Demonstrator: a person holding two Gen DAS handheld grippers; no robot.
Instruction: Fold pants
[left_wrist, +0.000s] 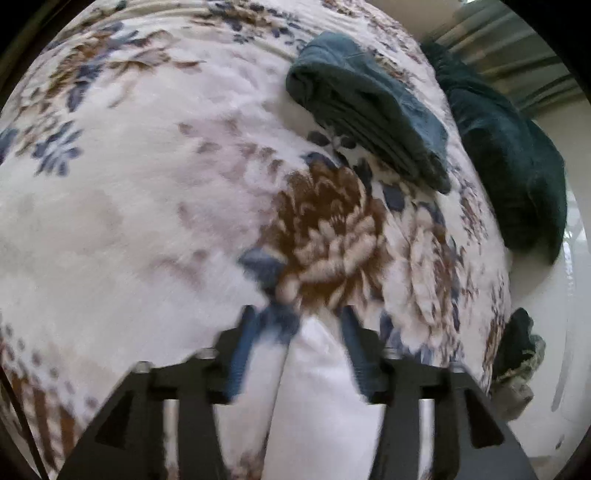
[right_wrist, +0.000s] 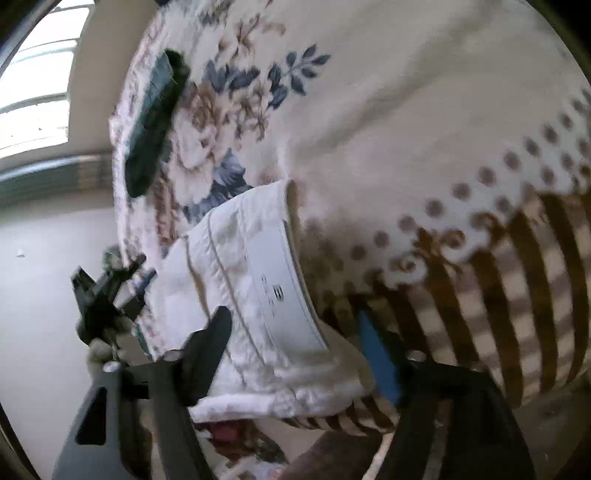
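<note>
Right wrist view: white pants (right_wrist: 258, 295) lay on floral blanket (right_wrist: 406, 110), between spread right gripper (right_wrist: 295, 339) fingers. Left gripper (left_wrist: 295, 350) straddled white fabric, pinch unclear. Best: align edges, smooth before pressing fold.

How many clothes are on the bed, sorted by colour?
White: 1, the pants between the fingers.
Teal: 2, a folded piece on the blanket and a darker piece at the bed's edge.
Dark, unclear bundle at the edge: 1.
Total: 4
</note>
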